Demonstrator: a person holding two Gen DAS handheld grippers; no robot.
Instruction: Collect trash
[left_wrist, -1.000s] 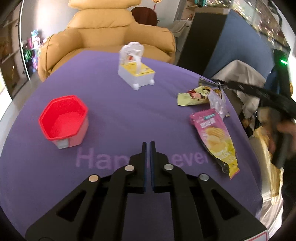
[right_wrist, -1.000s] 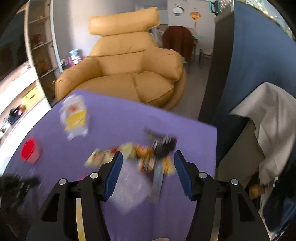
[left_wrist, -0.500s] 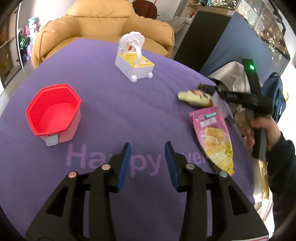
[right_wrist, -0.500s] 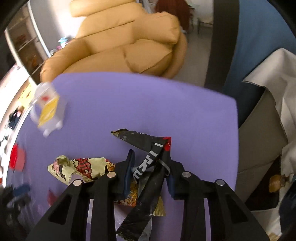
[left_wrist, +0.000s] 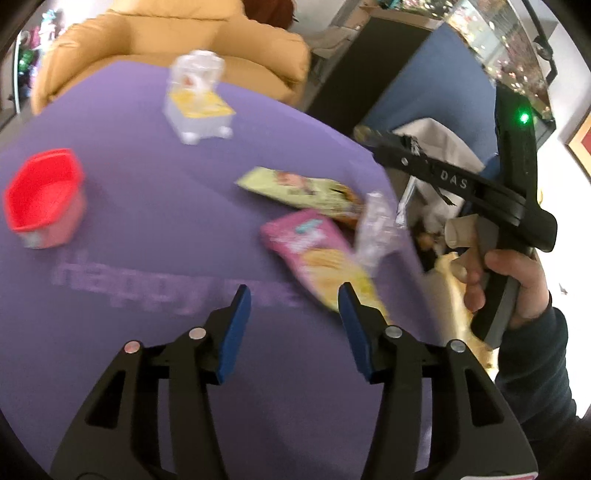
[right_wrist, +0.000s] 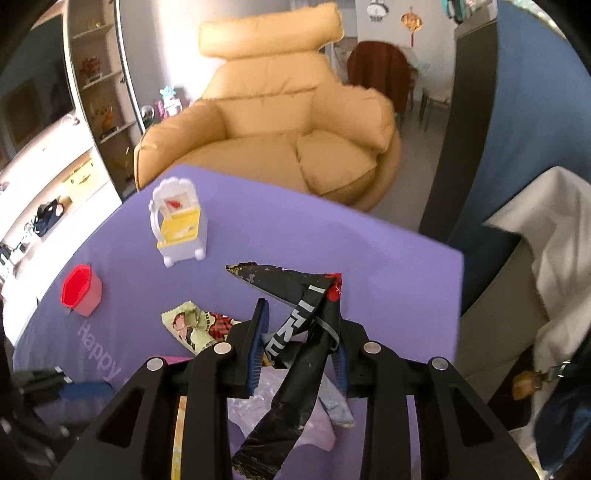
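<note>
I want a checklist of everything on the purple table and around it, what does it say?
Surface: purple tablecloth with pale lettering.
Job's things: black wrapper in the right gripper; pink chip bag, yellow-green wrapper and clear plastic lying on the cloth.
Clutter: red hexagonal cup; white and yellow toy.
Grippers: left gripper jaws opening, nothing between them; right gripper clamped on the black wrapper.
Cables: nothing seen.
Surroundings: tan armchair, shelves, blue panel.
</note>
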